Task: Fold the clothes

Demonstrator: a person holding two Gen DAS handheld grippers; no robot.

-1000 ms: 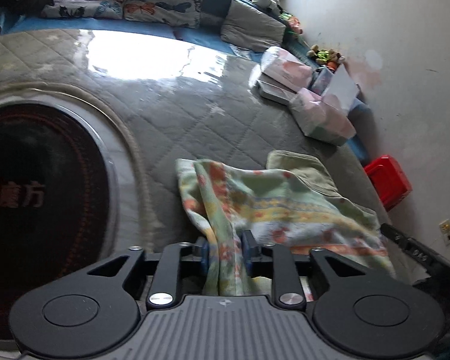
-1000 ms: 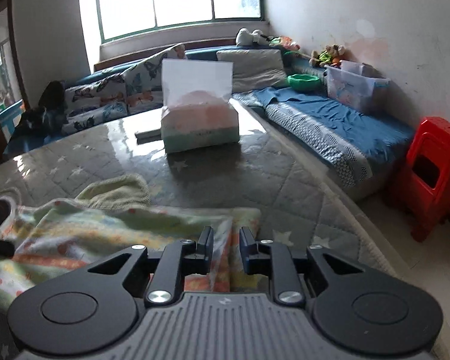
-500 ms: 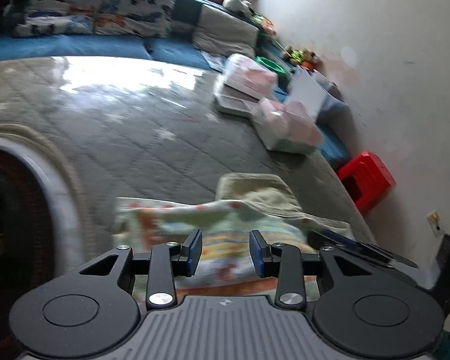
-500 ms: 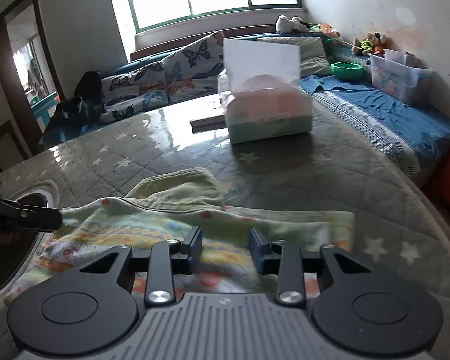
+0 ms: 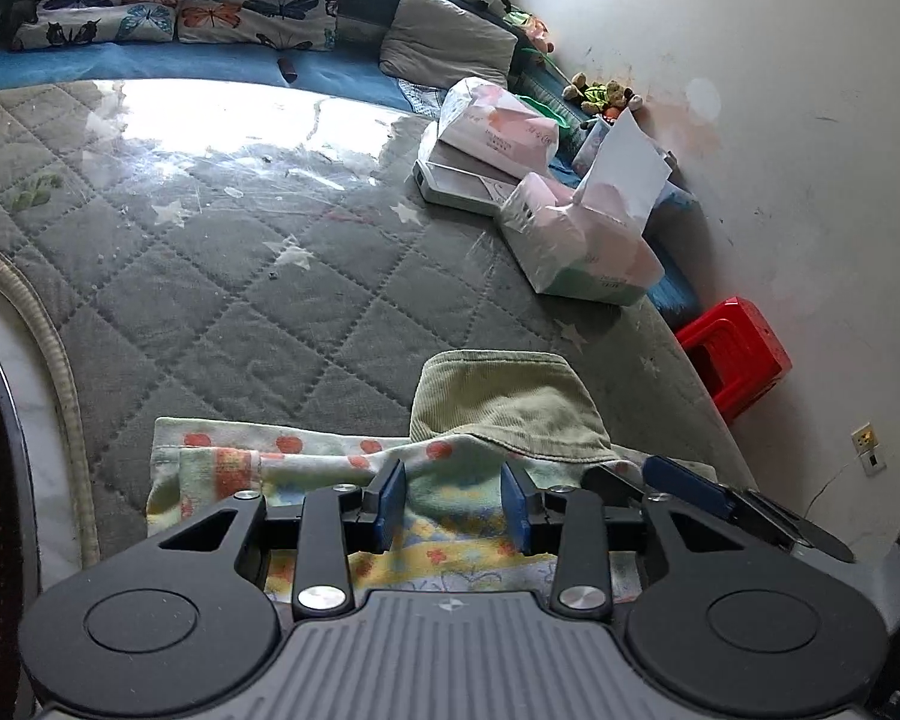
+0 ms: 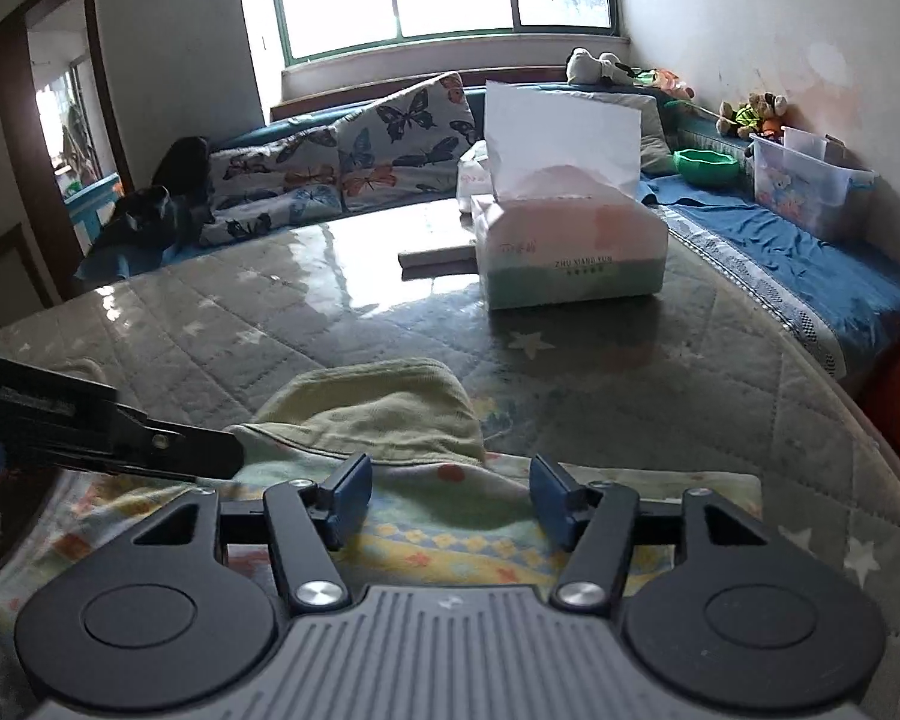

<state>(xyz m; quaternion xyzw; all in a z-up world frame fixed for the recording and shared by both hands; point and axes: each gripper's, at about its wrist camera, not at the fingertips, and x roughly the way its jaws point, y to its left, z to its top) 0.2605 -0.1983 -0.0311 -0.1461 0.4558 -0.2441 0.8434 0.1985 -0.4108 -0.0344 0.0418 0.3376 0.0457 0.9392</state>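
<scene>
The left gripper (image 5: pixel 453 507) and right gripper (image 6: pixel 447 501) both gape wide, holding nothing. Beneath them lies a soft floral-print cloth (image 5: pixel 306 462), overlapping ribbed olive corduroy (image 5: pixel 498 390) on the quilted table cover (image 5: pixel 240 288).

Left tongs (image 5: pixel 453 504), right tongs (image 6: pixel 447 501) agape
</scene>
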